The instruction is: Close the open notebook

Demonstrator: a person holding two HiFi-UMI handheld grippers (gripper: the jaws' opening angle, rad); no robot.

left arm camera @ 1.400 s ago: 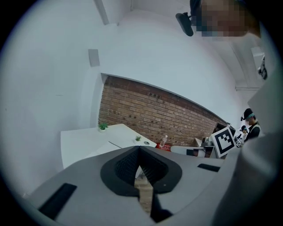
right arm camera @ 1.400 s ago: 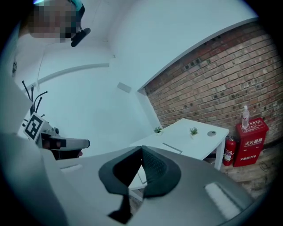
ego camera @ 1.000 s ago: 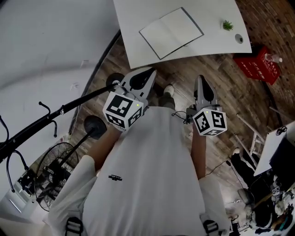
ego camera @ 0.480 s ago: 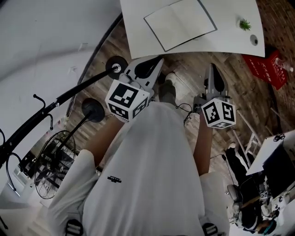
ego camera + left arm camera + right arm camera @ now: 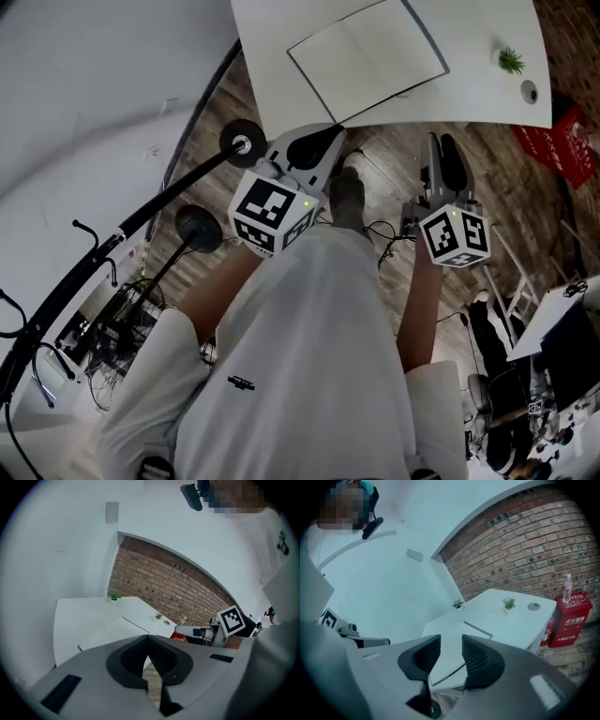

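White notebook (image 5: 367,58) lies open on the table (image 5: 487,98), top centre of the head view, well apart from both tools. Left gripper (image 5: 319,145) is clenched, empty; right gripper (image 5: 442,150) is opening its jaws, empty. Probably light and floppy: take one cover's outer edge.

A white rectangular counter (image 5: 267,66) stood on a wood-plank floor (image 5: 384,155). An open white notebook (image 5: 367,58) lay flat on it. A small green potted plant (image 5: 511,62) stood near the right edge, with a round grey disc (image 5: 530,91) just beside it. A second small plant (image 5: 458,604) stood at the far corner.
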